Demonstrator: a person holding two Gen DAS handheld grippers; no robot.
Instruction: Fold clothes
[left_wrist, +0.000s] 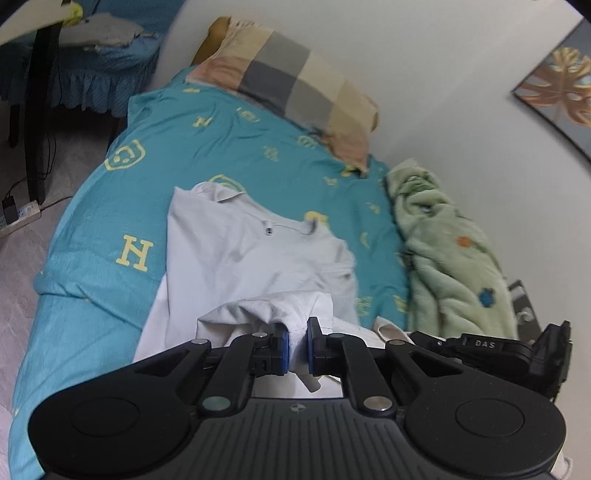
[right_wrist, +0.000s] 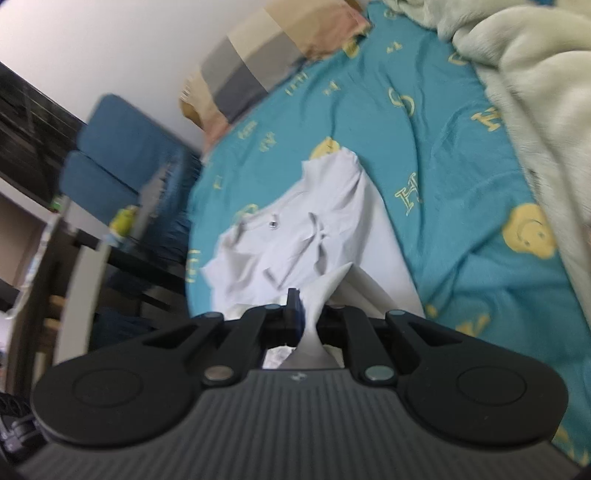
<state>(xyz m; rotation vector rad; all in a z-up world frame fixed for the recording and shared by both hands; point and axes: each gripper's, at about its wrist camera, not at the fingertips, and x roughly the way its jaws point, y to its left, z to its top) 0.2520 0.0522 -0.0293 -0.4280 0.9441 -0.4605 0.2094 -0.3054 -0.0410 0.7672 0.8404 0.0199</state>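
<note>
A pale grey T-shirt (left_wrist: 236, 251) lies on the teal bed sheet (left_wrist: 92, 266), collar toward the pillow. My left gripper (left_wrist: 297, 343) is shut on a bunched fold of the shirt's near edge, lifted above the body of the shirt. The right gripper's black body (left_wrist: 498, 350) shows at the right in the left wrist view. In the right wrist view the same shirt (right_wrist: 295, 236) lies creased on the sheet (right_wrist: 461, 221), and my right gripper (right_wrist: 308, 314) is shut on a peaked fold of its near edge. Its right finger is hidden by cloth.
A checked pillow (left_wrist: 295, 81) lies at the head of the bed by the white wall. A green fleece blanket (left_wrist: 450, 251) is heaped along the wall side. A blue chair (right_wrist: 122, 162) and a desk stand off the bed's left side, with a power strip (left_wrist: 18, 218) on the floor.
</note>
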